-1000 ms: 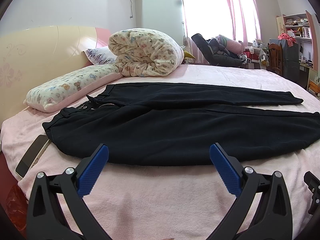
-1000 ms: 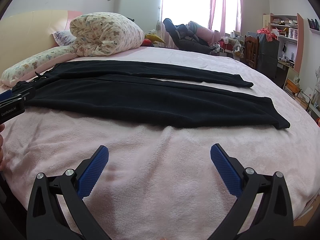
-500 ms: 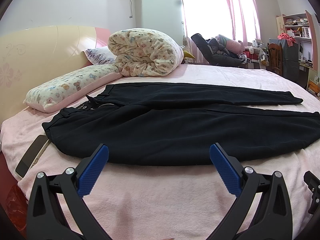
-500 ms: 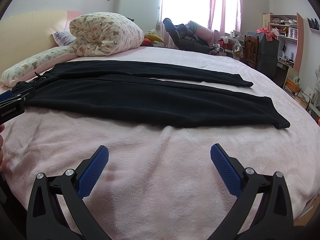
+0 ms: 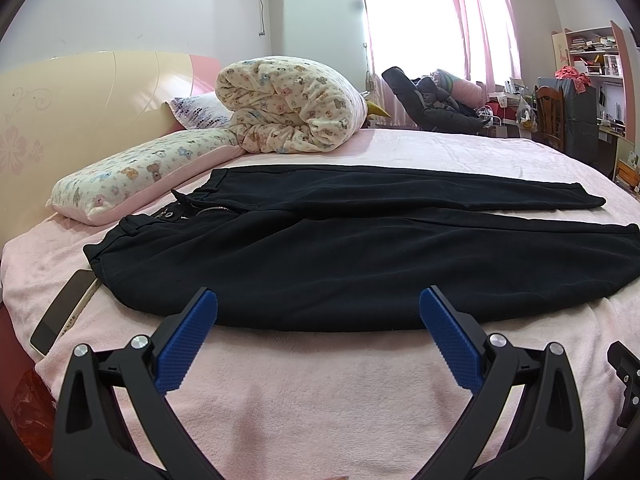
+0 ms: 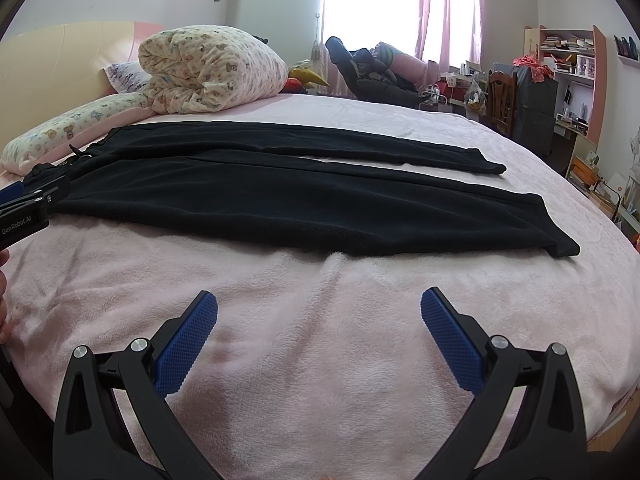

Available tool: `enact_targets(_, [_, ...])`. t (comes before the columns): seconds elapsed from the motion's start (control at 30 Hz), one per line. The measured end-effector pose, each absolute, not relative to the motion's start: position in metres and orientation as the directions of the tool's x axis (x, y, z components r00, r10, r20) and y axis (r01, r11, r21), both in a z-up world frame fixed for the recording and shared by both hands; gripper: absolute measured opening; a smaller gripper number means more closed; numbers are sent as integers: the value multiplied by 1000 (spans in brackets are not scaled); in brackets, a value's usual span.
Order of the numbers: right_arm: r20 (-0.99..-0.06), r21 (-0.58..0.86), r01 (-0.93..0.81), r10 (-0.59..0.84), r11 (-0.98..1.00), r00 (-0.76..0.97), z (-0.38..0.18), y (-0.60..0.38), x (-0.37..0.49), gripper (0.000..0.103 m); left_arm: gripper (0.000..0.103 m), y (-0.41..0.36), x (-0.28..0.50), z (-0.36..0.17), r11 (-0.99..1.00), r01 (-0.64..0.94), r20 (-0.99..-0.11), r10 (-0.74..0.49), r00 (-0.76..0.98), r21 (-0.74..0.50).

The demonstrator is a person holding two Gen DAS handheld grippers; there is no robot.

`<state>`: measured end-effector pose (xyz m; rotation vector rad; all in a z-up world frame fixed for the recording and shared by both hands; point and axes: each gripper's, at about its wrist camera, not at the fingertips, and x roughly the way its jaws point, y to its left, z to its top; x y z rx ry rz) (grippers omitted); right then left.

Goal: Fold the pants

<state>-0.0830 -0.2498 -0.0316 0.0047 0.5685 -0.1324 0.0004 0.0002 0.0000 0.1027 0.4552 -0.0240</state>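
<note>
Two wide-open grippers hover empty over a pink bed (image 5: 320,392), the left gripper (image 5: 318,322) at the near edge of black pants (image 5: 360,264) spread flat across mid-frame, the right gripper (image 6: 319,322) short of the same pants (image 6: 280,204). Soft and limp, the fabric would likely sag between pinches; the waistband at left and the hems at right look like the firmest holds.

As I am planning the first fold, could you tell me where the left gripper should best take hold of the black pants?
Probably the near waistband corner of the black pants, approached low from the bed's near edge. The pants lie flat, and that corner sits just ahead and left of the open left gripper, beside the phone.
</note>
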Motion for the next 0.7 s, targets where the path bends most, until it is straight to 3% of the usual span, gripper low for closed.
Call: enact_targets(0.7, [-537, -29, 126, -122, 992, 834, -34, -252, -81, 102, 101, 0, -2, 0, 995, 47, -441, -2, 897, 91])
